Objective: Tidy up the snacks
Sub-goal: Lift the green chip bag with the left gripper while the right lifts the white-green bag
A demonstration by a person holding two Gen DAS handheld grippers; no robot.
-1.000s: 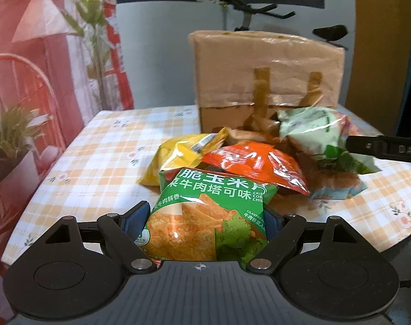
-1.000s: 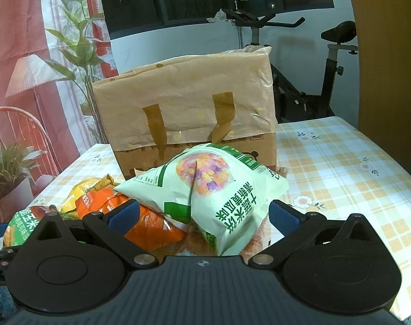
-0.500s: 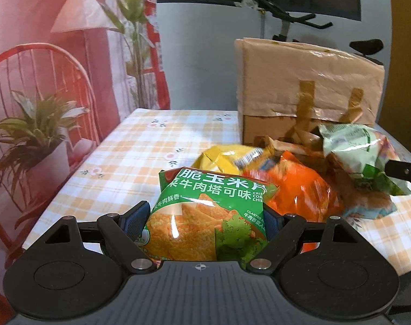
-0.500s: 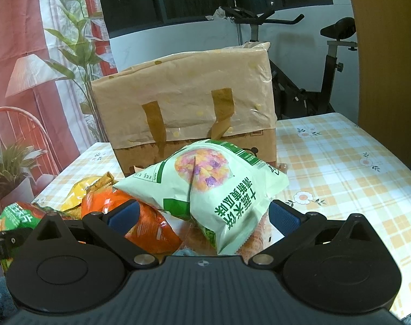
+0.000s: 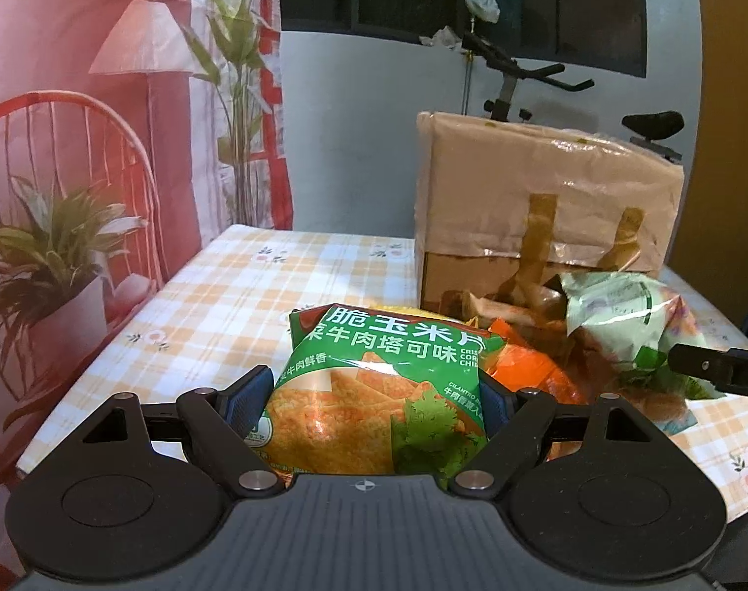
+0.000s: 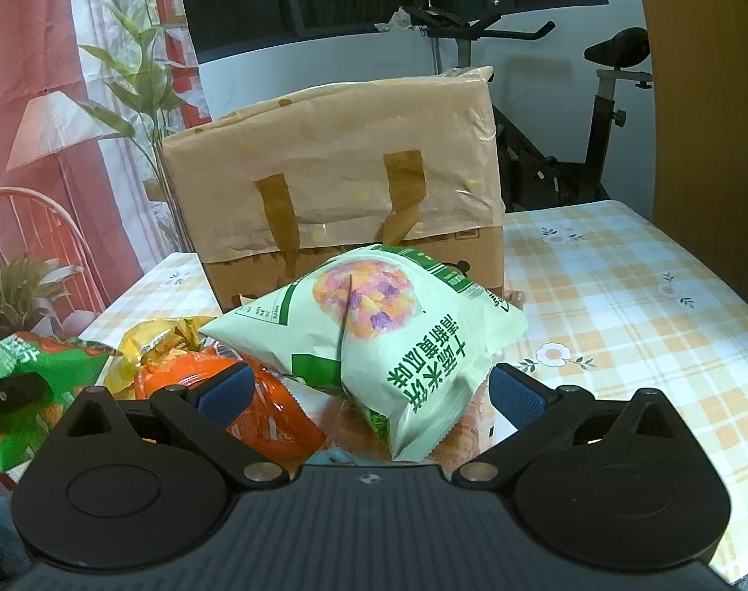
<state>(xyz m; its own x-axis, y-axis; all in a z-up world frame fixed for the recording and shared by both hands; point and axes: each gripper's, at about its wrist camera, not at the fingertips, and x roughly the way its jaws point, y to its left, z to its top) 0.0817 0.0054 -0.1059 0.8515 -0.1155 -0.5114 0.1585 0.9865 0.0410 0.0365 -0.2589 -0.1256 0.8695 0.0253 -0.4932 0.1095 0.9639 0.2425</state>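
Observation:
My left gripper (image 5: 374, 396) is shut on a green corn chip bag (image 5: 379, 394) and holds it above the near left part of the table. That bag also shows at the left edge of the right wrist view (image 6: 53, 369). My right gripper (image 6: 369, 389) is open, its blue pads either side of a pale green snack bag (image 6: 374, 325) that lies on top of the pile. An orange bag (image 6: 270, 413) and a yellow bag (image 6: 162, 344) lie left of it. A tan insulated bag (image 6: 334, 187) stands behind the pile.
The table has a yellow checked cloth (image 6: 620, 295). An exercise bike (image 6: 595, 113) stands behind the table on the right. A potted plant (image 5: 53, 266) and red chair are off the left edge.
My left gripper has lifted the green chip bag up and swung left, away from the pile. My right gripper has stayed around the pale green bag.

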